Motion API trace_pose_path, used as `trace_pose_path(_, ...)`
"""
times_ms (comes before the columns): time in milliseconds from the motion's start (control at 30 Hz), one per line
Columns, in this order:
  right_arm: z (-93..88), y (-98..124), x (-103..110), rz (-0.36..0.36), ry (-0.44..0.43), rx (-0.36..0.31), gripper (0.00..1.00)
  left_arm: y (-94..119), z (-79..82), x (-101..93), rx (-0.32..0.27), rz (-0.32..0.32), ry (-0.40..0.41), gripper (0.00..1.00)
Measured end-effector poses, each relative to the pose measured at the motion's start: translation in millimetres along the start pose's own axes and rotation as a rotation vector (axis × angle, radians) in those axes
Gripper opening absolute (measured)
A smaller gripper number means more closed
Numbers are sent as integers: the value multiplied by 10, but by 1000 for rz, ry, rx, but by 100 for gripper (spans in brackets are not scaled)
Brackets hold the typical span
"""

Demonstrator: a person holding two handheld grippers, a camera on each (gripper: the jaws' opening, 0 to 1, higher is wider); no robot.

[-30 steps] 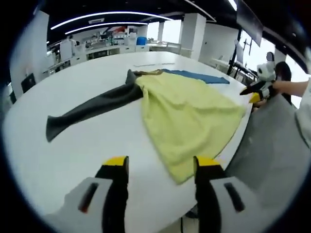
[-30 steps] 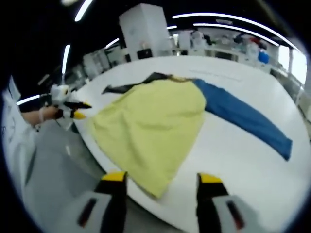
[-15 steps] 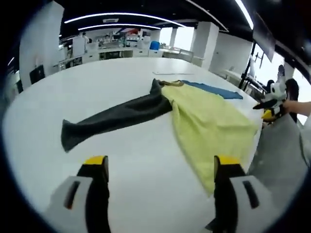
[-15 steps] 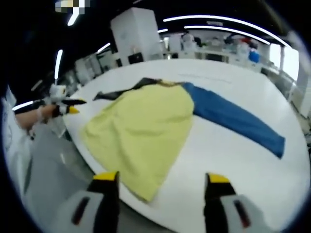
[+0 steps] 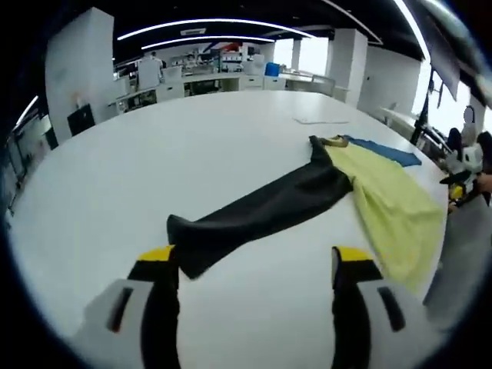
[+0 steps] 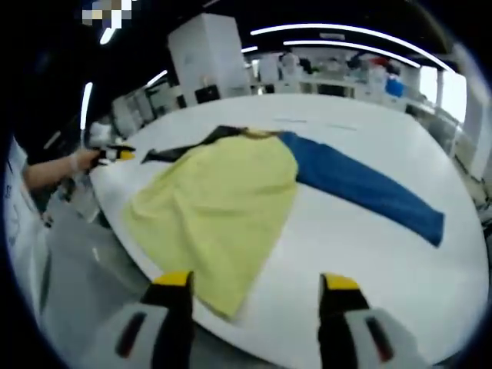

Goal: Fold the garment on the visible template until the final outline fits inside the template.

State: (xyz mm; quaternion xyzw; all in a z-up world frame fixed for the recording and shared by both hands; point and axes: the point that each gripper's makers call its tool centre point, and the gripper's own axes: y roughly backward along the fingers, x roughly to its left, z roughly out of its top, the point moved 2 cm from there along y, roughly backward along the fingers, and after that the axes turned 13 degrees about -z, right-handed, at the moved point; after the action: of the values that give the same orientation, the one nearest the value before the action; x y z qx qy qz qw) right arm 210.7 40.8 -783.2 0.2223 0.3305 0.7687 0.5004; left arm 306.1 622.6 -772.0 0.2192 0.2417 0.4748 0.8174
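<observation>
A long-sleeved garment lies spread flat on the white table (image 5: 115,177). Its body is pale yellow (image 6: 215,204), one sleeve is dark grey (image 5: 261,207) and the other blue (image 6: 361,188). My left gripper (image 5: 254,257) is open, and the grey sleeve's cuff (image 5: 184,242) lies just ahead of its left jaw. In the right gripper view the left gripper (image 6: 108,154) sits in a hand beside that cuff. My right gripper (image 6: 257,280) is open at the table edge, just short of the yellow hem. It also shows in the left gripper view (image 5: 461,165), past the yellow body (image 5: 396,211).
A thin pale outline (image 5: 319,121) marks the table beyond the collar. The rounded table edge (image 6: 115,231) runs along the yellow hem, with grey floor (image 6: 69,254) below. Benches and shelves (image 5: 207,73) line the far wall. A sleeve (image 6: 19,223) shows at the left.
The left gripper view has swung left, so the grey sleeve is now in front of its jaws. The right gripper view has barely shifted. The garment lies as before.
</observation>
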Motion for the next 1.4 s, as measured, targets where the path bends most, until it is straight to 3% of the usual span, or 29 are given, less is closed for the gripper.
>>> trace_pose_path(100,-29,13,-12,-5,-12,5,64,16,-72,242,41,80,-18,63)
trace_pose_path(300,-53,56,-9,-16,-23,6,64,-46,-282,536,64,147,87,48)
trace_pose_path(500,-103,85,-58,-27,-36,13,64,-71,-288,632,40,159,116,35)
trace_pose_path(800,-132,106,-42,-33,-43,21,64,-169,-417,696,71,158,178,22)
trace_pose_path(900,-137,107,-52,-36,-45,20,64,-155,-400,734,46,168,212,17)
trace_pose_path(1067,-165,109,-45,-37,-48,25,64,-186,-414,892,57,180,219,6)
trace_pose_path(1133,-175,91,-40,-35,-52,26,64,-208,-415,868,59,166,221,0)
trace_pose_path(1233,-182,80,-28,-34,-49,28,64,-200,-410,801,68,173,220,0)
trace_pose_path(1400,-173,70,-12,-27,-49,24,64,-164,-410,852,55,160,266,0)
